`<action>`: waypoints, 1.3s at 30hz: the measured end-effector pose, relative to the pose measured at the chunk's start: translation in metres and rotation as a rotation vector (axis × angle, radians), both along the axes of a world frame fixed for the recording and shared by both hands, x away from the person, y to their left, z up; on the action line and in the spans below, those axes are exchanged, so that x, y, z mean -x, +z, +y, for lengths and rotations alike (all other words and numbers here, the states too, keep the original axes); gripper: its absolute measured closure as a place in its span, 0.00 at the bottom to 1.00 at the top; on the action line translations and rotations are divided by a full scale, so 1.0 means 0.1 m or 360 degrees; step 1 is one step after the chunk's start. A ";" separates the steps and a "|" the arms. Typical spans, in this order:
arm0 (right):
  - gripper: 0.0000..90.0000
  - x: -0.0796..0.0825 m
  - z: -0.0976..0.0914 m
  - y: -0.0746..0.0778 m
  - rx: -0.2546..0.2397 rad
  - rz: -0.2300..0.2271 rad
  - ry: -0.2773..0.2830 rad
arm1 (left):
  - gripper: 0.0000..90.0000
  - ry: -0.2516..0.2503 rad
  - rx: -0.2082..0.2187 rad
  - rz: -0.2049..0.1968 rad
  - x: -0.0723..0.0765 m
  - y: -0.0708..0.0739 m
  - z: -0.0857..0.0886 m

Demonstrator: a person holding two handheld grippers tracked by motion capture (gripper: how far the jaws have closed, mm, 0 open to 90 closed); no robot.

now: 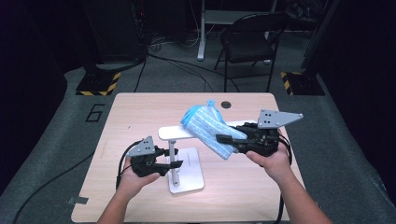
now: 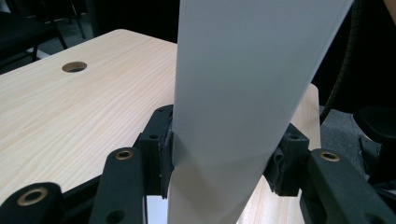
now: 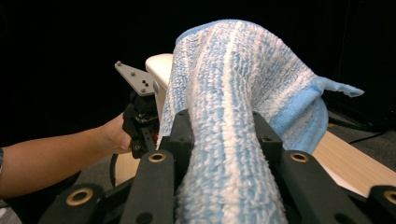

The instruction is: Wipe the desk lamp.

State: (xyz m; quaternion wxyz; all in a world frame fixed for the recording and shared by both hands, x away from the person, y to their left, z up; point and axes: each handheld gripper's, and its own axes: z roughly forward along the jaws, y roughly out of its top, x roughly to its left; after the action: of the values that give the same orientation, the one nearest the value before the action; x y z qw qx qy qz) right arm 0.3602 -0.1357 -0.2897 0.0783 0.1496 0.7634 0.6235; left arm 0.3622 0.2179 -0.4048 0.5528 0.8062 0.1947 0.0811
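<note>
A white stand (image 1: 191,173) with a flat base, an upright and a level arm (image 1: 170,132) stands mid-table. My left gripper (image 1: 176,163) is shut on its upright; in the left gripper view the pads (image 2: 166,151) press both edges of that flat white part (image 2: 247,70). A blue and white striped terry cloth (image 1: 205,126) hangs over the arm's right end. My right gripper (image 1: 224,140) is shut on the cloth's near end, and in its own view the cloth (image 3: 233,70) bulges up between the fingers (image 3: 182,128). The arm's end (image 3: 159,70) peeks out behind the cloth.
The wooden table (image 1: 140,112) has a round cable hole (image 1: 226,104) at its far edge. A black folding chair (image 1: 247,37) stands behind the table. Two bases with yellow and black stripes (image 1: 98,86) sit on the floor, with cables around them.
</note>
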 end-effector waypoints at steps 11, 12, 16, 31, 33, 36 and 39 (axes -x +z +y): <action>0.75 0.14 -0.01 -0.08 0.0007 0.0012 0.0055 | 0.56 0.0001 -0.0002 0.0003 0.00 0.00 0.00; 0.75 0.15 -0.01 -0.09 0.0010 0.0005 0.0065 | 0.56 0.0002 -0.0002 0.0003 0.00 0.00 0.00; 0.75 0.21 -0.02 -0.12 0.0010 0.0008 0.0067 | 0.56 0.0002 -0.0002 0.0004 0.00 0.00 0.00; 0.75 0.42 -0.06 -0.29 0.0015 -0.0006 0.0095 | 0.56 0.0010 0.0002 -0.0003 0.00 0.00 0.00; 0.75 0.45 -0.07 -0.31 0.0031 -0.0002 0.0097 | 0.56 0.0007 -0.0001 -0.0002 0.00 0.00 0.01; 0.75 0.47 -0.07 -0.35 0.0046 -0.0011 0.0090 | 0.56 0.0011 0.0002 -0.0003 0.00 0.00 0.00; 0.75 0.47 -0.07 -0.39 0.0049 -0.0007 0.0087 | 0.56 0.0010 0.0001 0.0000 0.00 0.00 0.00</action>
State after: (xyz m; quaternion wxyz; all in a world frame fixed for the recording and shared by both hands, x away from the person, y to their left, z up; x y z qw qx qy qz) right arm 0.3134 -0.1430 -0.3282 0.0652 0.1262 0.7765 0.6139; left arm 0.3622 0.2183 -0.4047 0.5527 0.8054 0.1974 0.0828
